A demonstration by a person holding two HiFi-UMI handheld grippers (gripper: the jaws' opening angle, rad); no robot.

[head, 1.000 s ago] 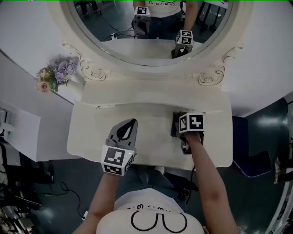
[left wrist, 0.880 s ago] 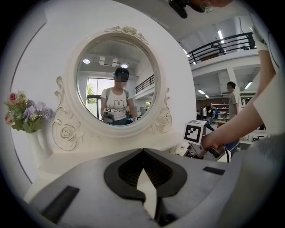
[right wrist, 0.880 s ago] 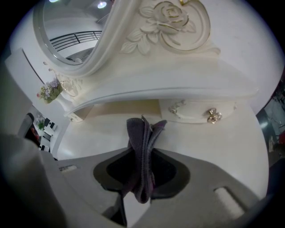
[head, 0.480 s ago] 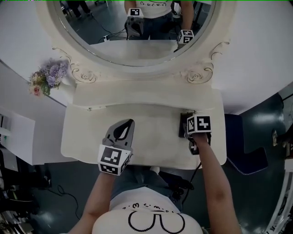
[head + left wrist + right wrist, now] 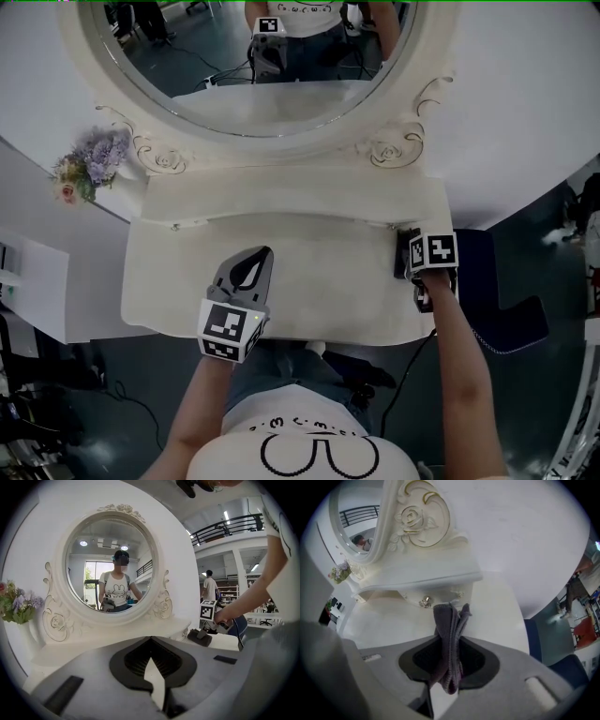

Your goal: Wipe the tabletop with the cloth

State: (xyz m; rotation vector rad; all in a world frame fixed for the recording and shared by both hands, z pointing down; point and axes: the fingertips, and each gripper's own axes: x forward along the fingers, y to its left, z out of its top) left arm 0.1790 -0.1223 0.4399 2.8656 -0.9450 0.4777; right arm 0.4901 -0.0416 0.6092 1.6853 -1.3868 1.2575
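The cloth [image 5: 450,618], clamped in the right gripper's [image 5: 449,644] jaws and pressed to the tabletop [image 5: 319,267] just ahead of them, has swept out to the right edge, so this stroke looks nearly spent, while the left gripper [image 5: 262,258] idles, jaws together and empty.

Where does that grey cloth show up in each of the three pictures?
Head view: cloth at the tabletop's far right edge.
Left gripper view: cloth right of centre, dark, lying on the tabletop.
Right gripper view: cloth at centre, clamped between the jaws.
Shared landmark: the mirror frame's right carved rose.
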